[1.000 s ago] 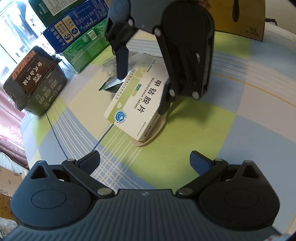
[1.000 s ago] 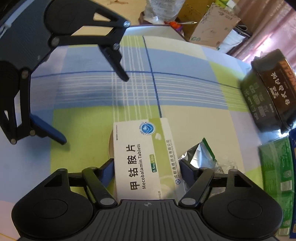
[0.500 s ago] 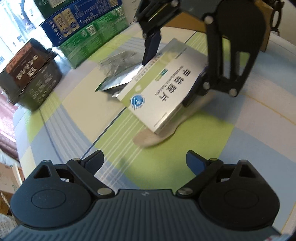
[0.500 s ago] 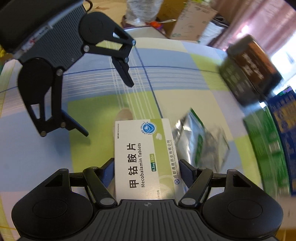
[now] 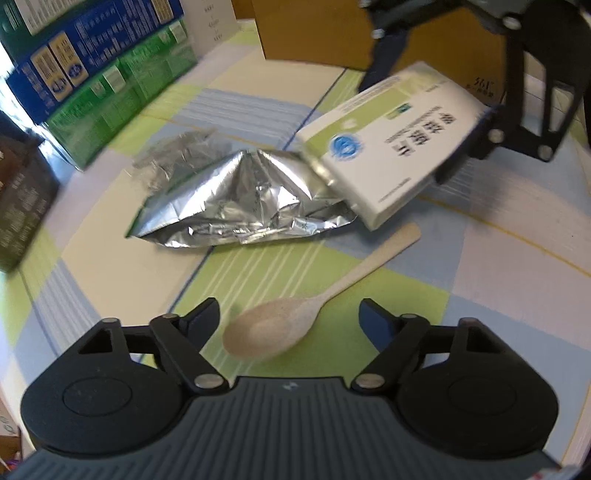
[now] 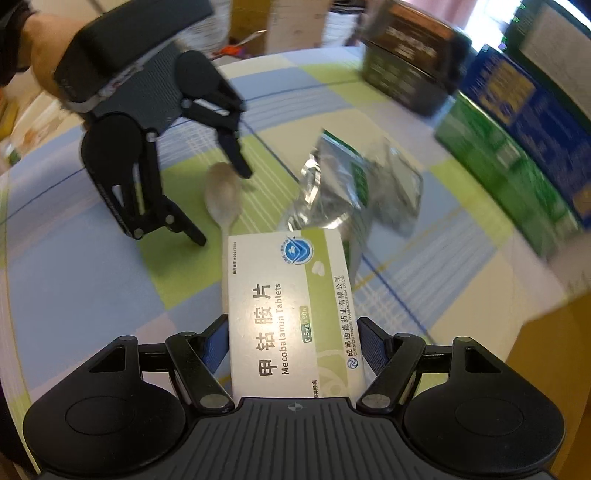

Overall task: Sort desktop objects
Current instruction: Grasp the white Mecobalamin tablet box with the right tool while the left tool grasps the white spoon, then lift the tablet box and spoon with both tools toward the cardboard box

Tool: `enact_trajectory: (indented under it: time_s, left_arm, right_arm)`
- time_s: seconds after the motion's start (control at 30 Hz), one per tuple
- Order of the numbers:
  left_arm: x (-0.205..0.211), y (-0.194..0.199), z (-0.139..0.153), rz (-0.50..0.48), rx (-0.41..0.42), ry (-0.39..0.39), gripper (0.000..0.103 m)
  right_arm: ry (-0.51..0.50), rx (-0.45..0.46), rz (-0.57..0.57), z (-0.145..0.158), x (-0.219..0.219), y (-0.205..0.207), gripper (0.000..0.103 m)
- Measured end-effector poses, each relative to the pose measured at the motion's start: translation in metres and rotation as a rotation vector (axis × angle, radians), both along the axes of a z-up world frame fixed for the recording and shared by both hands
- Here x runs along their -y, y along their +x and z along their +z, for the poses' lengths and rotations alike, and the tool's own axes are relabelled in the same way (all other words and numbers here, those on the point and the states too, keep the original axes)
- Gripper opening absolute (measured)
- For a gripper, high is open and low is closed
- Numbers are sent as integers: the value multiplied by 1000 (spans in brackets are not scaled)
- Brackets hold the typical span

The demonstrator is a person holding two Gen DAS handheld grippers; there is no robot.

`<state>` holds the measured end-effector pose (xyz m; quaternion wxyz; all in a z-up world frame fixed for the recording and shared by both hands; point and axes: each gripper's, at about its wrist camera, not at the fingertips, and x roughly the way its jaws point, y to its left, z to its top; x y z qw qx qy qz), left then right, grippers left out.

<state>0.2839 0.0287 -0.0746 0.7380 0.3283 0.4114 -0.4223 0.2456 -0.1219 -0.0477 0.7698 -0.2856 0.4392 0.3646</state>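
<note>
A beige spoon [image 5: 295, 314] lies on the checked tablecloth, handle pointing away to the right. My left gripper [image 5: 290, 319] straddles its bowl with the jaws closing; the pads stand clear of the spoon. In the right wrist view the left gripper [image 6: 218, 195] hangs over the spoon [image 6: 221, 195]. My right gripper [image 6: 293, 332] is shut on a white-and-green medicine box [image 6: 288, 295], held above the table. From the left wrist view, the box [image 5: 399, 140] is tilted in the right gripper [image 5: 417, 114]. A crumpled silver foil pouch [image 5: 243, 199] lies beside the spoon.
Green boxes [image 5: 122, 96] and a blue box [image 5: 85, 48] are stacked along the far left edge, with a dark box [image 5: 22, 206] nearer. A brown cardboard box [image 5: 314, 33] stands at the back. A hand [image 6: 40, 44] holds the left gripper.
The right gripper lifted the medicine box off the spoon and swung it away, uncovering the whole spoon. The left gripper moved in over the spoon's bowl and its jaws narrowed.
</note>
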Motion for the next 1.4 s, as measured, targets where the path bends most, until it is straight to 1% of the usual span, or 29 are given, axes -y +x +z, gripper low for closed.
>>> enact_trajectory:
  time_s: [0.07, 0.13, 0.17, 0.2, 0.23, 0.27, 0.33, 0.43, 0.53, 0.63, 0.73, 0.77, 0.8, 0.83, 0.87, 0.93, 0.97, 1.07, 1.17, 1.2, 1.33, 1.4]
  left_arm:
    - [2, 5, -4, 4, -35, 7, 71]
    - [0, 7, -3, 26, -68, -3, 54]
    - [0, 6, -2, 34, -78, -1, 49]
    - [-1, 4, -1, 41, -82, 3, 40]
    - [-1, 1, 0, 51, -90, 8, 33]
    - [-1, -4, 1, 62, -99, 15, 30]
    - [-1, -15, 2, 84, -110, 30, 20]
    - [2, -36, 5, 119, -139, 47, 10]
    - [2, -53, 6, 199, -195, 16, 8]
    - [3, -65, 8, 288, -263, -52, 7]
    - [3, -73, 9, 382, -351, -132, 7]
    - [4, -77, 10, 408, -372, -159, 7]
    - [6, -80, 10, 418, -371, -170, 8]
    - [9, -84, 11, 424, -355, -164, 10]
    - [13, -89, 11, 425, -312, -145, 11]
    - [19, -99, 13, 416, -234, -121, 25]
    - [22, -103, 14, 403, -192, -113, 27]
    - [31, -111, 13, 363, -127, -117, 30]
    - [34, -121, 12, 327, -82, -119, 32]
    - [36, -122, 11, 316, -75, -123, 34]
    - [44, -128, 5, 268, -10, -81, 35]
    - [46, -130, 1, 264, 12, -71, 35]
  right_arm:
    - [31, -14, -64, -1, 8, 0, 69]
    - [66, -28, -132, -1, 16, 0, 69]
    - [85, -35, -170, -2, 21, -1, 69]
    - [101, -42, -205, -1, 25, -3, 69]
    - [111, -44, -239, -2, 29, -6, 69]
    - [117, -43, -266, -2, 33, -9, 69]
    - [149, -56, -339, -2, 43, -17, 69]
    - [210, -83, -441, -1, 58, -29, 69]
    - [259, -98, -516, -1, 70, -48, 69]
    - [302, -112, -581, -1, 81, -64, 69]
    - [331, -108, -636, 0, 90, -76, 69]
    - [339, -107, -649, 0, 93, -79, 69]
    - [343, -105, -656, 0, 95, -81, 69]
    - [343, -100, -662, -1, 97, -84, 69]
    - [343, -93, -667, -1, 98, -87, 69]
    - [342, -79, -670, -3, 99, -93, 69]
    - [342, -71, -671, -4, 99, -96, 69]
    - [352, -60, -686, -9, 103, -104, 69]
    - [354, -39, -692, -11, 105, -108, 69]
    - [352, -28, -695, -12, 105, -109, 69]
    - [353, -14, -693, -14, 103, -111, 69]
    - [357, -16, -694, -17, 103, -111, 69]
